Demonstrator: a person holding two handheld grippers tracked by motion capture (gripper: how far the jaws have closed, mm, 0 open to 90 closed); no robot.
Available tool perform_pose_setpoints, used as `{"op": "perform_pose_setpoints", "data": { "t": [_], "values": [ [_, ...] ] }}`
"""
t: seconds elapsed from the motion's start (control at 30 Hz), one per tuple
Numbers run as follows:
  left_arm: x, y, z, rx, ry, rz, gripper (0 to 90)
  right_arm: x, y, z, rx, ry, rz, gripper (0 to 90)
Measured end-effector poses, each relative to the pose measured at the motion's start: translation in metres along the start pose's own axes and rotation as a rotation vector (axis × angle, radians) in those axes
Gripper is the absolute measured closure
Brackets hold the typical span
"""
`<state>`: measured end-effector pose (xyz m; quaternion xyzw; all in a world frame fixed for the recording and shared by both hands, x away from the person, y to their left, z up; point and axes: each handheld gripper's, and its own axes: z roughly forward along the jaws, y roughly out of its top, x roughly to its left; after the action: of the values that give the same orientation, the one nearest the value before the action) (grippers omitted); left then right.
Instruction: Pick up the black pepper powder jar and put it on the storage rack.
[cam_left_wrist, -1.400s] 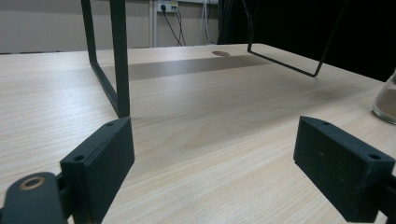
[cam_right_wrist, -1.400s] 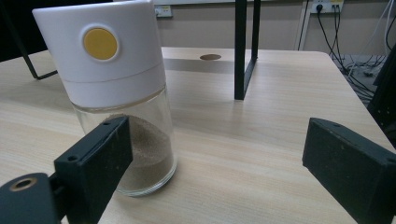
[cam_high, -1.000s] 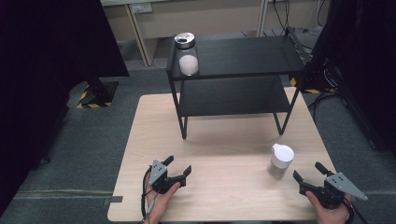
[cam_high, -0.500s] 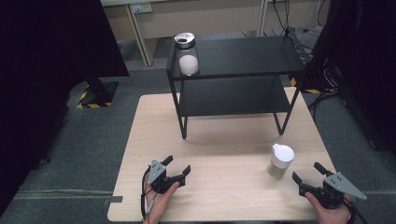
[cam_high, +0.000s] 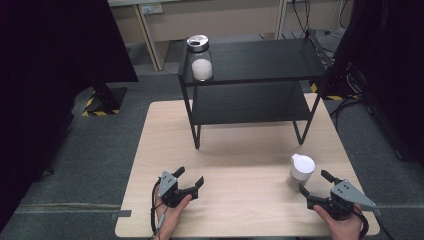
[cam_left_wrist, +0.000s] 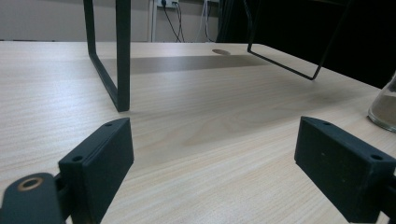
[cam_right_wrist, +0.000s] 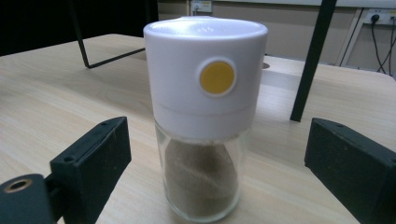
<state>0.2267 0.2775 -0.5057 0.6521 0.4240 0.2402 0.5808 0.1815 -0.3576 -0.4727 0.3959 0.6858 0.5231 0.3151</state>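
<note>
The right gripper (cam_high: 316, 184) rests low at the near right corner of the table (cam_high: 240, 150), its jaws spread wide and holding nothing. They point at a small jar (cam_high: 301, 171) that stands upright just beyond their tips, apart from them; in the right gripper view the jar (cam_right_wrist: 204, 116) sits centred in the gap, likely lined up for a grasp around its glass body. The jar has a white cap with a yellow dot facing the gripper and brownish powder inside the clear lower part. The left gripper (cam_high: 191, 179) lies near the table's front edge, well apart from the jar, jaws equally wide and empty, apparently waiting; its own view looks across bare wood toward a shelf leg (cam_left_wrist: 122, 56), with the jar's edge (cam_left_wrist: 384, 109) at far right. Farther back stands a black two-level shelf (cam_high: 260, 62). On its top left corner sits a second jar (cam_high: 200, 59) with a dark lid, perhaps marking where such containers belong.
</note>
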Motion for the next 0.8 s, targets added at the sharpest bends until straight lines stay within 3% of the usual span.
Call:
{"op": "perform_pose_setpoints", "data": {
  "t": [0.3, 0.8],
  "values": [
    [0.000, 0.000, 0.000, -0.002, 0.002, -0.001, 11.0, -0.003, 0.009, 0.021, 0.014, 0.018, -0.029, 15.4],
    [-0.001, 0.000, 0.001, 0.000, 0.005, 0.007, 11.0, -0.006, 0.011, 0.034, 0.048, 0.029, -0.024, 21.7]
  ]
}}
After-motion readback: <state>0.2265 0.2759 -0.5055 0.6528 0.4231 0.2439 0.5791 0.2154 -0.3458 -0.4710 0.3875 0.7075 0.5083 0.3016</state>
